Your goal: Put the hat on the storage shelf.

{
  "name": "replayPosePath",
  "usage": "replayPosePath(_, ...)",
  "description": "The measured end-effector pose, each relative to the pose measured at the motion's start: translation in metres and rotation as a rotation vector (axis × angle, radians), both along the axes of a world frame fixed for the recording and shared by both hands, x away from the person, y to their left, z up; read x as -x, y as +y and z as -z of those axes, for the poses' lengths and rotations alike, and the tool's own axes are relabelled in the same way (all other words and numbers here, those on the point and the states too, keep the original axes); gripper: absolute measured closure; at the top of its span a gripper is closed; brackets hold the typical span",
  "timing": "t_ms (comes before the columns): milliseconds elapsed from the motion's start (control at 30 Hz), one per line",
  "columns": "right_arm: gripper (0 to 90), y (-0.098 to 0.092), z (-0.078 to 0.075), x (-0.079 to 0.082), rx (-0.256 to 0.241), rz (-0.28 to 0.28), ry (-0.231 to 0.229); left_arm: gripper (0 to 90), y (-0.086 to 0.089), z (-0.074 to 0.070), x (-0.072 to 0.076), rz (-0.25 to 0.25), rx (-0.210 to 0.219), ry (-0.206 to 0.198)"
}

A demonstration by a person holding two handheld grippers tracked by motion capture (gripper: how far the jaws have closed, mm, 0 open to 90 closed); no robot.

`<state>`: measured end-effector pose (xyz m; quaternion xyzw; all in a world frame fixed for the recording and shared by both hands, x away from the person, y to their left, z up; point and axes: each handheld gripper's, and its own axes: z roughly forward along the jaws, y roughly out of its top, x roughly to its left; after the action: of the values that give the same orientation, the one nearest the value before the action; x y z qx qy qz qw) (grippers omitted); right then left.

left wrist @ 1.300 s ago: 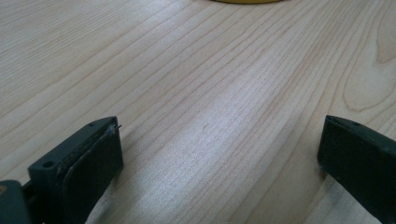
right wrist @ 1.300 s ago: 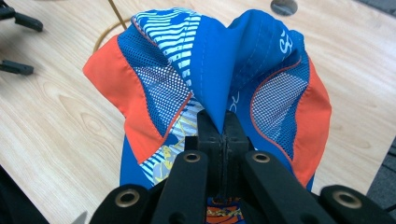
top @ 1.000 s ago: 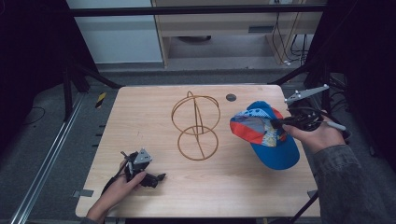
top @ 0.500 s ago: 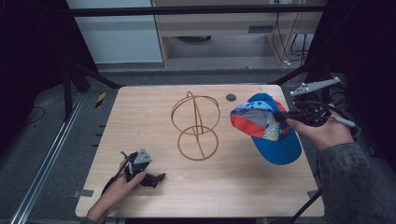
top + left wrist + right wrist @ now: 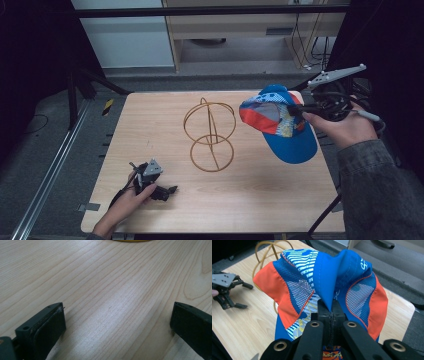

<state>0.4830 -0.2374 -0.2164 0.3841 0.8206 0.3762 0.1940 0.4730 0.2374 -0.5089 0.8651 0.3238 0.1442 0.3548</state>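
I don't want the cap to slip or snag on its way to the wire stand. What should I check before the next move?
1. Grip: right gripper has its jaws shut on a fold of the cap. Ok.
2. Cap off the table: it hangs from the jaws in the high view, brim low. Ok.
3. Wire stand upright, nothing on it. Ok.
4. Path from cap to stand: bare tabletop between them. Ok.
5. Left gripper out of the way: rests at the near left edge, jaws open. Ok.
6. Whether the pinched fold will hold: cannot tell.
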Motion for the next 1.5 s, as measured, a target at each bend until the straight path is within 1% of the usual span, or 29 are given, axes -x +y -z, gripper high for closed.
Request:
replayPosePath(67,89.8,0.002,-0.001,-0.001,0.0,-0.001,-0.001,0.0,0.0,0.0,0.0,0.0,0.0,0.0)
replayPosePath(133,89.8,0.011,-0.009,-0.008,-0.002,-0.009,-0.008,0.0,0.0,0.0,0.0,0.0,0.0,0.0)
replayPosePath(167,89.8,0.011,-0.009,-0.008,-0.002,-0.009,-0.008,0.0,0.0,0.0,0.0,0.0,0.0,0.0)
replayPosePath(200,89.8,0.018,-0.014,-0.013,0.0,-0.018,-0.018,0.0,0.0,0.0,0.0,-0.001,0.001,0.002)
replayPosePath(233,89.8,0.018,-0.014,-0.013,0.0,-0.018,-0.018,0.0,0.0,0.0,0.0,0.0,0.0,0.0)
replayPosePath(267,89.8,0.024,-0.018,-0.016,0.001,-0.021,-0.027,0.0,0.0,0.0,0.0,-0.001,0.001,0.002)
replayPosePath(300,89.8,0.024,-0.018,-0.016,0.001,-0.021,-0.027,0.0,0.0,0.0,0.0,-0.001,0.001,0.002)
replayPosePath(367,89.8,0.034,-0.024,-0.022,-0.004,-0.029,-0.04,0.0,0.0,0.0,0.0,-0.001,0.001,0.002)
replayPosePath(400,89.8,0.034,-0.024,-0.022,-0.004,-0.029,-0.04,0.0,0.0,0.0,0.0,-0.001,0.001,0.002)
replayPosePath(433,89.8,0.041,-0.028,-0.026,-0.006,-0.036,-0.045,0.0,0.0,0.0,0.0,0.0,0.0,0.0)
replayPosePath(500,89.8,0.043,-0.029,-0.027,-0.003,-0.039,-0.049,0.0,0.0,0.0,0.0,0.0,0.0,0.0)
replayPosePath(567,89.8,0.05,-0.031,-0.03,-0.008,-0.051,-0.054,0.0,0.0,0.0,0.0,0.0,0.0,0.0)
replayPosePath(600,89.8,0.056,-0.034,-0.033,-0.014,-0.057,-0.057,0.0,0.0,0.0,0.0,0.0,0.0,0.001)
replayPosePath(633,89.8,0.056,-0.034,-0.033,-0.014,-0.057,-0.057,0.0,0.0,0.0,0.0,0.0,-0.001,0.0)
replayPosePath(667,89.8,0.063,-0.036,-0.035,-0.015,-0.068,-0.06,0.0,0.0,0.0,0.0,0.0,0.0,0.0)
replayPosePath(700,89.8,0.063,-0.036,-0.035,-0.015,-0.068,-0.06,0.0,0.0,0.0,0.0,0.001,0.0,0.0)
replayPosePath(767,89.8,0.072,-0.038,-0.037,-0.013,-0.083,-0.067,0.0,0.0,0.0,0.0,0.001,0.0,0.001)
replayPosePath(833,89.8,0.081,-0.038,-0.038,0.001,-0.1,-0.075,0.0,0.0,0.0,0.0,0.001,0.0,0.001)
replayPosePath(1067,89.7,0.089,-0.035,-0.041,0.001,-0.111,-0.071,0.0,0.0,0.0,0.0,0.002,0.0,0.001)
replayPosePath(1133,89.7,0.098,-0.037,-0.045,-0.008,-0.122,-0.074,0.0,0.0,0.0,0.0,0.0,0.0,0.0)
replayPosePath(1200,89.8,0.1,-0.038,-0.047,-0.007,-0.124,-0.076,0.0,0.0,0.0,0.0,0.001,0.0,0.001)
replayPosePath(1267,89.7,0.107,-0.039,-0.052,-0.003,-0.13,-0.076,0.0,0.0,0.0,0.0,0.001,0.0,0.001)
replayPosePath(1300,89.7,0.107,-0.039,-0.052,-0.003,-0.13,-0.076,0.0,0.0,0.0,0.0,0.001,0.0,0.0)
replayPosePath(1333,89.7,0.111,-0.04,-0.054,-0.005,-0.131,-0.069,0.0,0.0,0.0,0.0,0.001,0.0,0.0)
replayPosePath(1367,89.7,0.111,-0.04,-0.054,-0.005,-0.131,-0.069,0.0,0.0,0.0,0.0,0.001,0.0,0.0)
replayPosePath(1400,89.7,0.115,-0.039,-0.056,-0.003,-0.136,-0.071,0.0,0.0,0.0,0.0,0.001,0.0,0.0)
replayPosePath(1500,89.7,0.119,-0.04,-0.058,-0.005,-0.139,-0.069,0.0,0.0,0.0,0.0,0.001,0.0,0.001)
